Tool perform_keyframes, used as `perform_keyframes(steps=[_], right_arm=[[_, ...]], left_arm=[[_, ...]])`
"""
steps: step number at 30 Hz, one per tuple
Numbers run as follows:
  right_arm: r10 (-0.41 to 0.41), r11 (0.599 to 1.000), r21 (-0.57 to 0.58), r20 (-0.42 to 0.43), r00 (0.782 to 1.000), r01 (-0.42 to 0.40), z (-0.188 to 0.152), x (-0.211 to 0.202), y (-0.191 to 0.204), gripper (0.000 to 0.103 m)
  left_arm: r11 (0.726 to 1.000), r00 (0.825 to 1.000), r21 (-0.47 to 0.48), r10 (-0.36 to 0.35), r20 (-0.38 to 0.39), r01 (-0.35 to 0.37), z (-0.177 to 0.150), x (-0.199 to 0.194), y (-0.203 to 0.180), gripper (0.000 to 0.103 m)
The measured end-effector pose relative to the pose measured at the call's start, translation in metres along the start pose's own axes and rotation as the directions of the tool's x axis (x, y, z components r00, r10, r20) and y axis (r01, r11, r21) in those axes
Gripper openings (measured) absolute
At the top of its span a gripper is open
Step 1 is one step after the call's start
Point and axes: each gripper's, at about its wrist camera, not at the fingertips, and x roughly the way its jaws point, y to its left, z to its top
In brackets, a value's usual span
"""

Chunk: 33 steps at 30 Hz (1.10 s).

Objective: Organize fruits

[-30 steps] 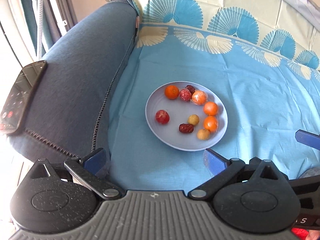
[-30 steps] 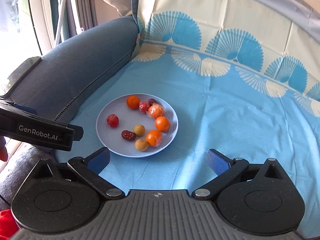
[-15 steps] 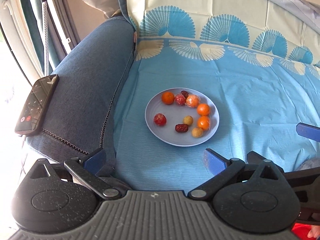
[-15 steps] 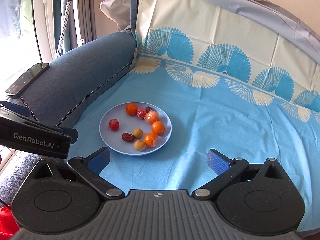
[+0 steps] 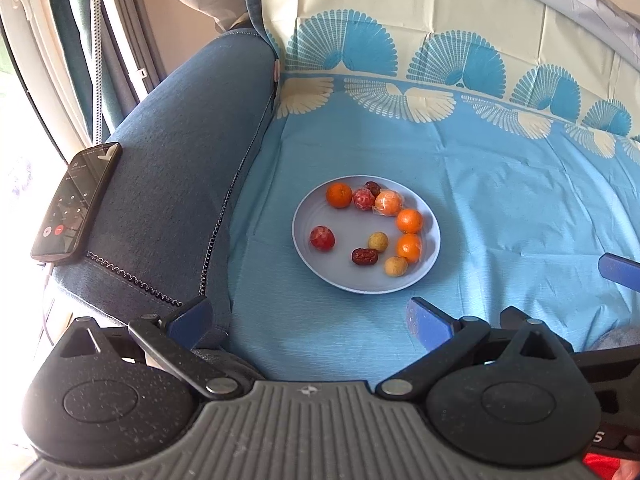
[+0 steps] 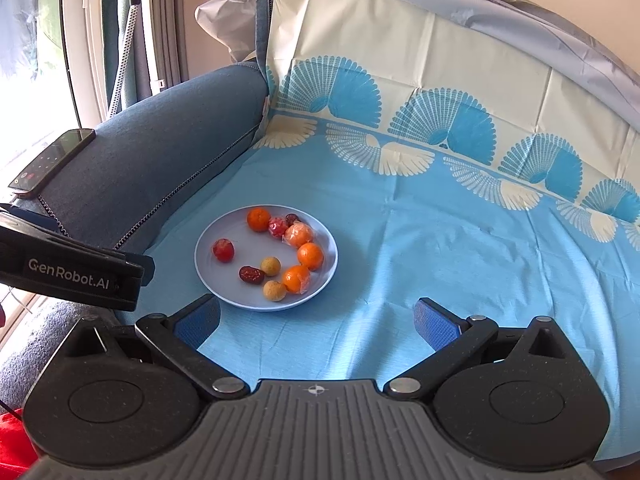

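A pale blue plate [image 5: 316, 272] [image 6: 208, 276] lies on the blue cloth and holds several small fruits: oranges [image 5: 339, 195] [image 6: 310, 256], red lychee-like fruits [image 5: 321, 238] [image 6: 223, 249], yellow-brown longans [image 5: 378, 241] [image 6: 270, 266] and a dark red date [image 5: 364, 257] [image 6: 251, 275]. My left gripper [image 5: 308, 320] hangs open and empty, well short of the plate. My right gripper [image 6: 316, 320] is open and empty too, just in front of the plate's near rim. The left gripper's body [image 6: 72, 272] shows at the left of the right wrist view.
A blue sofa armrest [image 5: 168, 168] rises left of the plate, with a phone [image 5: 76, 208] [image 6: 52, 160] lying on its outer end. The patterned cloth [image 6: 460, 240] covers the seat and backrest. A window and curtains stand at far left.
Both grippers have drawn back and upward from the plate, so it looks smaller and more of the backrest and armrest shows. The fruits have not moved. Both grippers stay open.
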Motion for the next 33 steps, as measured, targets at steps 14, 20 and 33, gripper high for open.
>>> perform_keyframes(steps=[14,20,33], right_arm=[[0.0,1.0,-0.001,0.004,1.0,0.0,-0.0014,0.0003,0.0016,0.102],[0.0,1.0,-0.002,0.004,1.0,0.0,-0.0012,0.0006,0.0023,0.102],[0.0,1.0,-0.003,0.004,1.0,0.0,-0.0006,0.0002,0.0028,0.102]], left_arm=[[1.0,0.999,0.006,0.018,-0.033,-0.018,-0.0014,0.0071,0.0022,0.103],[1.0,0.999,0.001,0.016,-0.036,-0.016,-0.0006,0.0072,0.0034,0.103],[1.0,0.999,0.007,0.018,-0.03,-0.018,-0.0009,0.0054,0.0031,0.103]])
